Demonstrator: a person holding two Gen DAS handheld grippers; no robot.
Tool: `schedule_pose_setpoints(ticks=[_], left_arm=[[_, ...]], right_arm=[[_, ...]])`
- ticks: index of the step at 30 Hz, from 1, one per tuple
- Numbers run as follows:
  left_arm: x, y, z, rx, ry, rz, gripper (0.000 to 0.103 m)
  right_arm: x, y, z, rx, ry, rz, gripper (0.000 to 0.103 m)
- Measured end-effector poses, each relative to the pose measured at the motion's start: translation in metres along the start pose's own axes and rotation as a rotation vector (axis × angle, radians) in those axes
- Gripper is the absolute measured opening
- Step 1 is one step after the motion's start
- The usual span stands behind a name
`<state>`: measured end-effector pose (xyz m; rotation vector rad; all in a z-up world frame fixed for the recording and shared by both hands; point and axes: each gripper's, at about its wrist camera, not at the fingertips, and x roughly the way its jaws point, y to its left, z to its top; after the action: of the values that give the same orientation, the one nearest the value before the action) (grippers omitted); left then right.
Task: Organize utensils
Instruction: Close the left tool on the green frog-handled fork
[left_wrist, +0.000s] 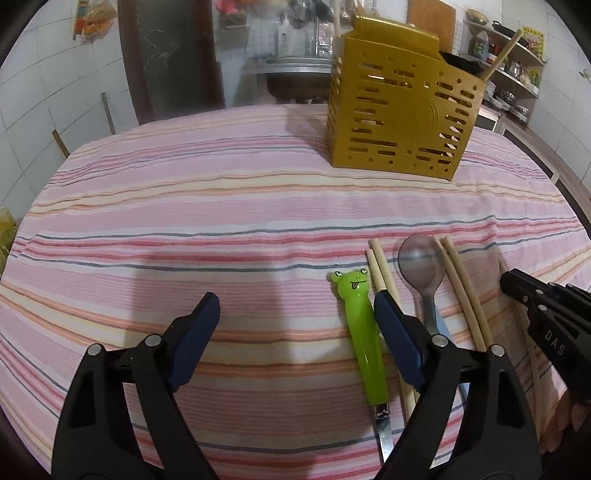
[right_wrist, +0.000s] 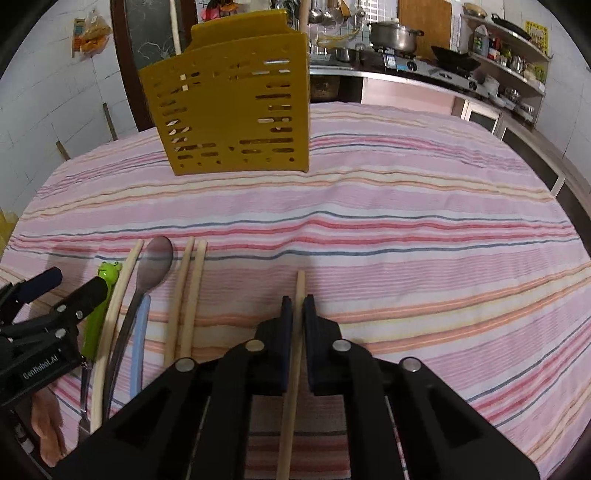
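A yellow slotted utensil holder (left_wrist: 402, 110) stands at the far side of the striped cloth; it also shows in the right wrist view (right_wrist: 236, 107). A green frog-handled utensil (left_wrist: 360, 332), wooden chopsticks (left_wrist: 384, 273), a metal spoon (left_wrist: 421, 269) and two more chopsticks (left_wrist: 465, 291) lie side by side near the front. My left gripper (left_wrist: 295, 314) is open and empty, just left of the frog handle. My right gripper (right_wrist: 298, 306) is shut on a single chopstick (right_wrist: 295, 354), right of the row (right_wrist: 184, 295).
The striped pink tablecloth (left_wrist: 184, 206) covers the table. Behind it are a sink (left_wrist: 295, 70), a stove with a pot (right_wrist: 395, 35) and shelves of kitchenware (right_wrist: 509, 48). The other gripper shows at each view's edge (left_wrist: 546, 314).
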<state>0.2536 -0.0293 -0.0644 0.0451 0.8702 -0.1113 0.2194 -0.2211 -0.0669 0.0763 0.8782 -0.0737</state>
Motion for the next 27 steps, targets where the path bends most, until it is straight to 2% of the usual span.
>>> schedule_pose_setpoints(ticks=[6,12,17,21,23,27], left_arm=[[0.006,-0.008,-0.004,0.018,0.044,-0.001,0.073],[0.009,-0.016,-0.001,0.027,0.046,0.016,0.065],[0.014,-0.022,0.007,0.043,0.063,-0.001,0.044],[0.014,-0.019,0.009,0.03,0.072,-0.016,0.034],[0.015,-0.015,0.011,0.017,0.077,-0.017,0.023],[0.014,-0.008,0.012,-0.013,0.084,-0.043,0.021]], right_arm=[[-0.003,-0.005,-0.002,0.011,-0.003,0.024,0.007],[-0.004,-0.006,-0.003,-0.004,0.003,0.028,0.007],[-0.001,-0.002,-0.001,-0.026,0.006,0.011,0.007],[-0.002,-0.004,-0.001,-0.017,-0.001,0.021,0.007],[-0.003,-0.005,-0.002,-0.012,-0.005,0.024,0.007],[-0.004,-0.006,-0.002,-0.006,-0.011,0.026,0.007]])
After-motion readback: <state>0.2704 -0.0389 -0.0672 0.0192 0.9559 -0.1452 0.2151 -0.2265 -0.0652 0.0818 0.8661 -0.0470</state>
